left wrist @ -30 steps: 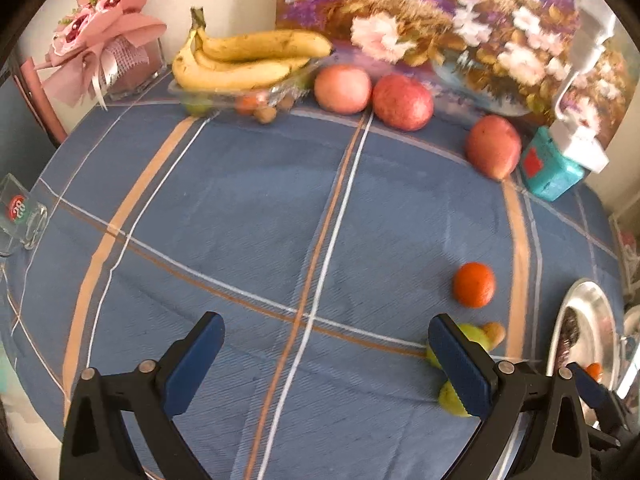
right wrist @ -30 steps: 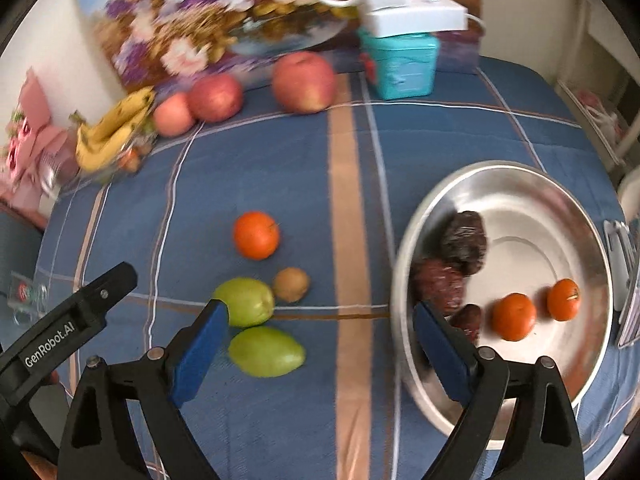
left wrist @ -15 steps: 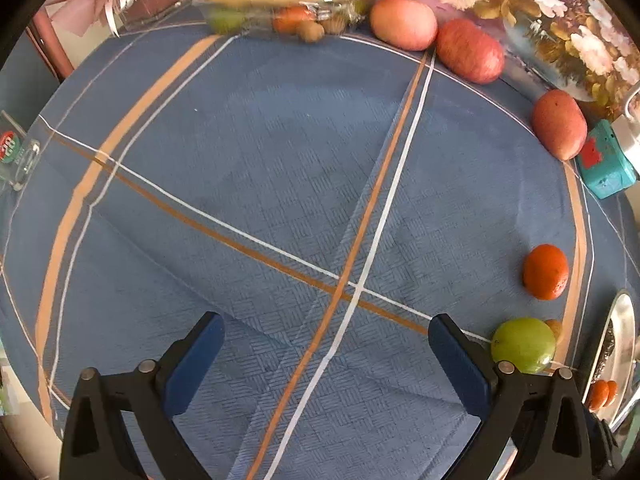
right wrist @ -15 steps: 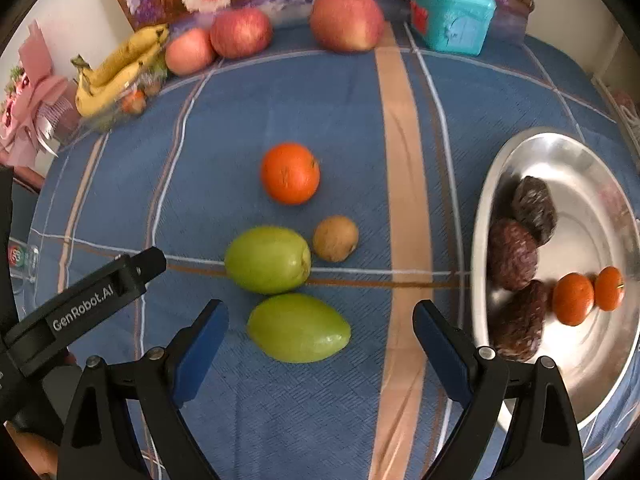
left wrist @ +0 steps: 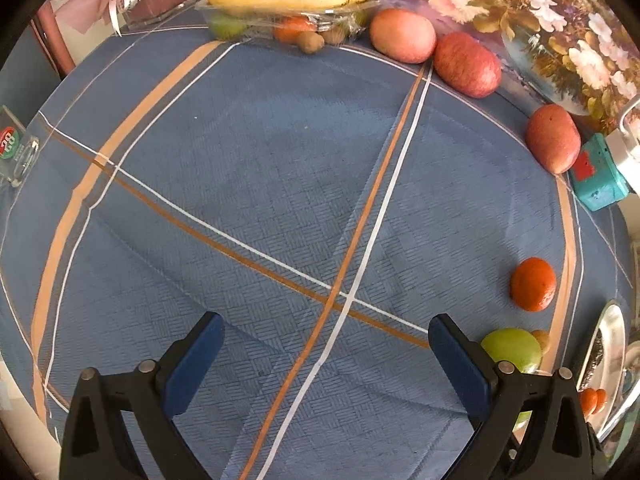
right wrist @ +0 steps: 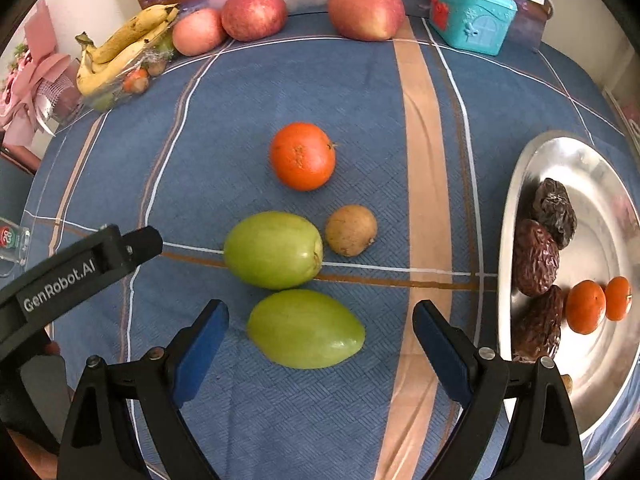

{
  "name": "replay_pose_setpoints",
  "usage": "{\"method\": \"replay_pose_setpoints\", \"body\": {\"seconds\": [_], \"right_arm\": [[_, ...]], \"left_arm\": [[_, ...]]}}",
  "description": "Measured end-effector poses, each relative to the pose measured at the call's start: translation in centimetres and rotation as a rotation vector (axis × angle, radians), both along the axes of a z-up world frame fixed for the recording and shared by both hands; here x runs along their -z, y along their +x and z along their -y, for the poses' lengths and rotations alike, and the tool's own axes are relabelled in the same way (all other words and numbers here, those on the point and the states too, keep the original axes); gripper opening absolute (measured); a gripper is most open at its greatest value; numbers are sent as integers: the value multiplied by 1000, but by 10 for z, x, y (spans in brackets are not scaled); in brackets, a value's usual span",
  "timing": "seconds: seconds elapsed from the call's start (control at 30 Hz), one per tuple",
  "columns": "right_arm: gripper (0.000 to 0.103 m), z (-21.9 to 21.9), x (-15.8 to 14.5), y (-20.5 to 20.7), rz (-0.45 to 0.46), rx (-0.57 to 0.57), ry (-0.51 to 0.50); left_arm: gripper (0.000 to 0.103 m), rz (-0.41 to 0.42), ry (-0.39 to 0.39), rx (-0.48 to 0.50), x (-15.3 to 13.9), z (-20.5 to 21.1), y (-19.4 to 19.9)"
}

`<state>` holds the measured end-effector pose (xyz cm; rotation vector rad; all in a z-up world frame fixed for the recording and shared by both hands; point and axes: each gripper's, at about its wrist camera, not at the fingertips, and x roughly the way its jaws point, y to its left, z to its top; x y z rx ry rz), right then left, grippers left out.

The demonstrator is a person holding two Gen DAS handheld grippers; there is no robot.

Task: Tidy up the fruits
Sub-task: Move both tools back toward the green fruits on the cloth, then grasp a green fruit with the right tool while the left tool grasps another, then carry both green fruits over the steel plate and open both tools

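— Which fruit could you not see whole in your left wrist view?

— One green fruit [left wrist: 512, 348] sat half behind your right finger [left wrist: 460, 364], the small brown fruit [left wrist: 542, 338] peeked out beside it, and the steel plate [left wrist: 610, 364] was cut by the frame's edge.

— And in your right wrist view?

— The plate's [right wrist: 516, 208] far side ran out of frame, the lowest date [right wrist: 538, 324] went behind your finger [right wrist: 444, 354], and the wrapped fruit under the bananas [right wrist: 124, 50] was too small to name.
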<state>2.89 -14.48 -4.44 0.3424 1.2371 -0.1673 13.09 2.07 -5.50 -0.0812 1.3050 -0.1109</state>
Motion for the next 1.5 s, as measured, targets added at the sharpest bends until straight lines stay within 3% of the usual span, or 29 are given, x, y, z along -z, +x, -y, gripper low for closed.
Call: {"method": "replay_pose_setpoints", "body": {"seconds": [0.1,0.17,0.3,0.37,0.93,1.3,1.5], "right_arm": [[88,-5,0,1,8,-8,-11],[72,-8,0,0,13,-18,-7],[65,-9,3,1,1,-26,-6],[57,-9,2,2,8,-28,-1],[57,5,-24,-11,78,-8,12],[57,73,-52,-43,146,219,-49],[57,98,-55,-59,154,297,-34]], "left_arm": [[103,4,-10,4,-5,1,-1],[103,6,-14,6,-7,2,-1],[103,7,-26,5,-10,3,-2],[103,6,-34,2,-9,4,-3],[103,11,-108,20,-14,15,-5],[101,-71,-289,143,-9,55,-17],[93,-51,-267,228,-11,84,-23]]}}
